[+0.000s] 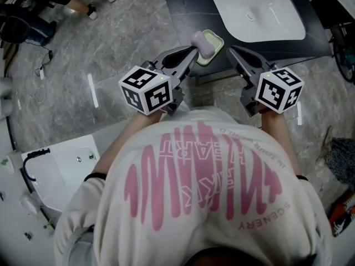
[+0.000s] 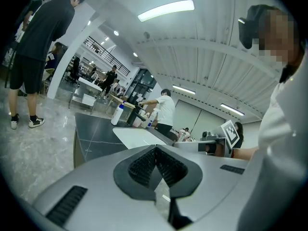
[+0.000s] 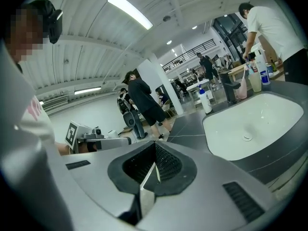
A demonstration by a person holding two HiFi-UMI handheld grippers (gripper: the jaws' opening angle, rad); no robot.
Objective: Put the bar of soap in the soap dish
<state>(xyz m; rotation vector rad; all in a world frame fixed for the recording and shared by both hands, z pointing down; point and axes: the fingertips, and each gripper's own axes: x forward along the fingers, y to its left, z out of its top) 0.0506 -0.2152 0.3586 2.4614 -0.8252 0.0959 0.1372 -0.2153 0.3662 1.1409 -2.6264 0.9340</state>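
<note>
With fingers pressed together and empty on both, my left gripper sits just behind the soap bar leaning on the soap dish, nearer than my right gripper.

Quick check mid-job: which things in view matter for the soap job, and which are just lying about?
For the job:
bar of soap
soap dish, with the soap at its left edge
left gripper, shut, empty
right gripper, shut, empty

Just lying about:
sink
bottles behind the sink
</note>
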